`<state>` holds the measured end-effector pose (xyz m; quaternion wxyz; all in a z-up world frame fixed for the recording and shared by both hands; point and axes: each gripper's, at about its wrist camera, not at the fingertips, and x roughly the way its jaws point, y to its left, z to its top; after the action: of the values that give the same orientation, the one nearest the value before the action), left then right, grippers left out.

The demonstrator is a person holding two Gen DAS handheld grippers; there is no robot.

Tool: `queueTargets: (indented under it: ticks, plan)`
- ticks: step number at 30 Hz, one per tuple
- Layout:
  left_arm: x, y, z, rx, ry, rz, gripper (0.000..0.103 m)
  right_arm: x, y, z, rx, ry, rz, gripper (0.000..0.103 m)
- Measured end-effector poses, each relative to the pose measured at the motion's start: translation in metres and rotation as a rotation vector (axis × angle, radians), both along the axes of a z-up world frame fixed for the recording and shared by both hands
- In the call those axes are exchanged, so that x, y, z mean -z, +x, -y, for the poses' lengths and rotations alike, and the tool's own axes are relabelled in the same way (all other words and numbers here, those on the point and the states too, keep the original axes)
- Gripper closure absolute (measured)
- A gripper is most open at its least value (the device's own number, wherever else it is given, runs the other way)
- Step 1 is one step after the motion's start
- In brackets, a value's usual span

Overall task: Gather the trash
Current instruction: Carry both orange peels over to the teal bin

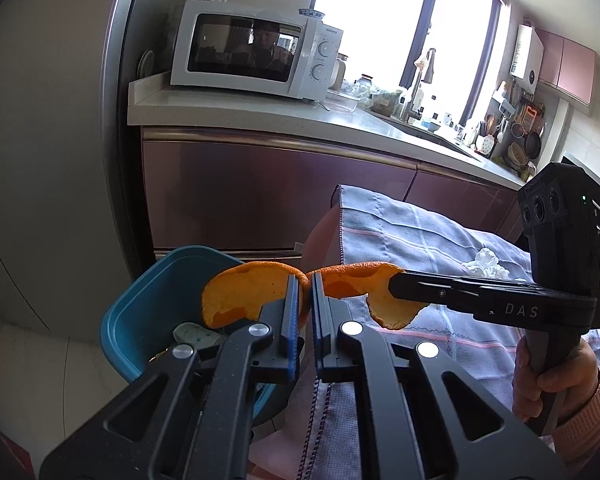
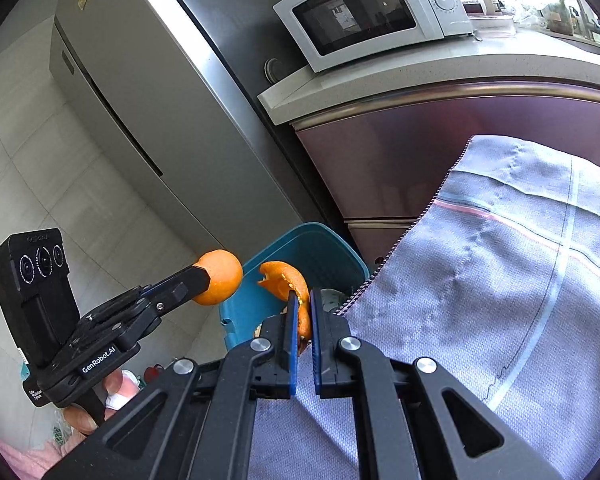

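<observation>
In the left wrist view my left gripper (image 1: 308,284) is shut on a curved piece of orange peel (image 1: 244,296), which hangs over the near rim of a blue bin (image 1: 148,308). My right gripper (image 1: 394,286) reaches in from the right, shut on a second orange peel (image 1: 360,284) just beside the first. In the right wrist view my right gripper (image 2: 305,300) pinches its ragged peel (image 2: 284,280) above the bin (image 2: 300,248). My left gripper (image 2: 202,278) holds its rounded peel (image 2: 220,276) left of the bin. Some trash (image 1: 192,334) lies inside the bin.
A blue-grey checked cloth (image 1: 420,240) covers the table on the right, with a crumpled white tissue (image 1: 486,264) on it. Behind stand purple cabinets (image 1: 260,192), a counter with a white microwave (image 1: 252,52), and a steel fridge (image 2: 140,100). A hand (image 1: 548,376) grips the right handle.
</observation>
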<state>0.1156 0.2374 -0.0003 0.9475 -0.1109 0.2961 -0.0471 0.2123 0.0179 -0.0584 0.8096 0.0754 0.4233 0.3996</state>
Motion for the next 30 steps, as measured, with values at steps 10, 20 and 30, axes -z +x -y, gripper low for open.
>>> queueTargets:
  ticks: [10, 20, 30]
  plan:
    - [0.011, 0.011, -0.004, -0.010, -0.004, -0.020, 0.096, 0.008, 0.008, -0.011, 0.002, -0.028, -0.020, 0.098]
    - [0.021, 0.018, -0.006, -0.024, -0.015, -0.038, 0.096, 0.013, 0.014, -0.022, -0.004, -0.058, -0.026, 0.098]
    - [0.029, 0.025, -0.006, -0.034, -0.019, -0.052, 0.096, 0.020, 0.021, -0.029, -0.003, -0.079, -0.033, 0.098]
